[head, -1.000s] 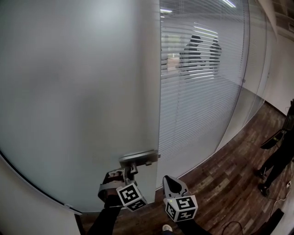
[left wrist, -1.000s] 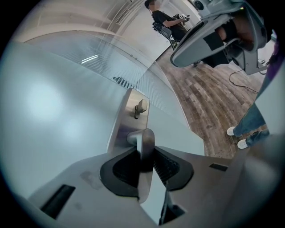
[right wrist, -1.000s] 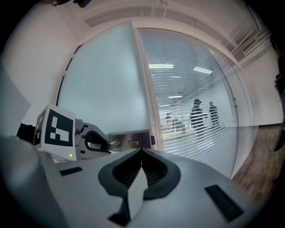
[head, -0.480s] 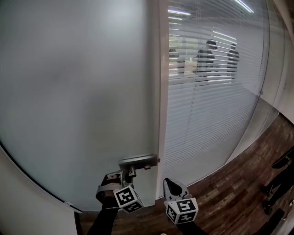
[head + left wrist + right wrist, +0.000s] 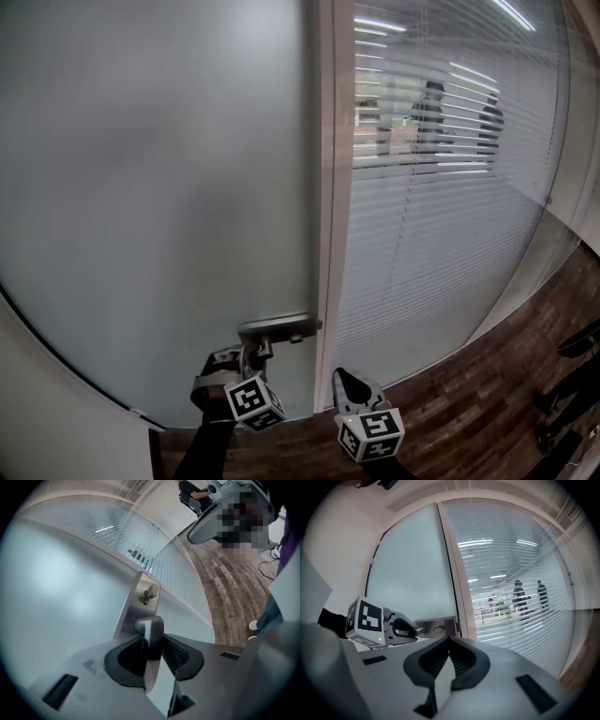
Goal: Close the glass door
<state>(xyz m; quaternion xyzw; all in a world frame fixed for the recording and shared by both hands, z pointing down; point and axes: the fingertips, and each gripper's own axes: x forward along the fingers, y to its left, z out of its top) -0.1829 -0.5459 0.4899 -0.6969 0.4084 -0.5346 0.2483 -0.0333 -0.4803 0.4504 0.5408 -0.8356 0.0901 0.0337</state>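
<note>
The right claw hangs low with its jaws together and nothing between them, just right of the left claw. The left claw is clamped on the metal lever handle of the frosted glass door. The door's handle edge stands beside the pale frame post. Beyond, two people show through a striped glass wall.

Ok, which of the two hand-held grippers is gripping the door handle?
The left hand-held gripper: its jaws are clamped on the lever handle of the frosted glass door. The right hand-held gripper hangs beside it, jaws together, holding nothing.
</note>
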